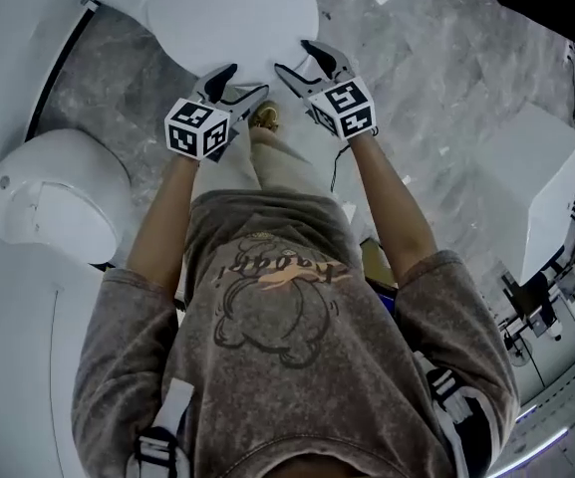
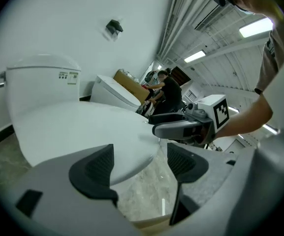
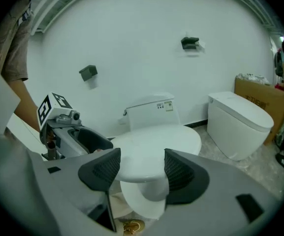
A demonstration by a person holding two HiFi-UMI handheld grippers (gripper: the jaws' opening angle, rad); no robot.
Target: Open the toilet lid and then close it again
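Note:
The white toilet has its lid (image 1: 229, 16) down flat over the bowl. In the head view both grippers hover at the lid's front rim. My left gripper (image 1: 244, 83) is open, just off the rim's left front. My right gripper (image 1: 294, 58) is open too, with its fingertips beside the rim's right front. In the left gripper view the lid (image 2: 78, 127) lies past the spread jaws of my left gripper (image 2: 139, 163), with the tank (image 2: 38, 82) behind and the right gripper (image 2: 157, 124) at the lid's edge. The right gripper view shows the lid (image 3: 156, 144) between the parted jaws of my right gripper (image 3: 142, 168), which hold nothing.
A second white toilet (image 1: 58, 197) stands at the left of the head view, and another toilet (image 3: 240, 122) with a cardboard box (image 3: 260, 100) stands to the right. A white block (image 1: 531, 187) stands on the marble floor. The person's shoe (image 1: 264, 118) is right under the grippers. People (image 2: 169, 90) stand in the background.

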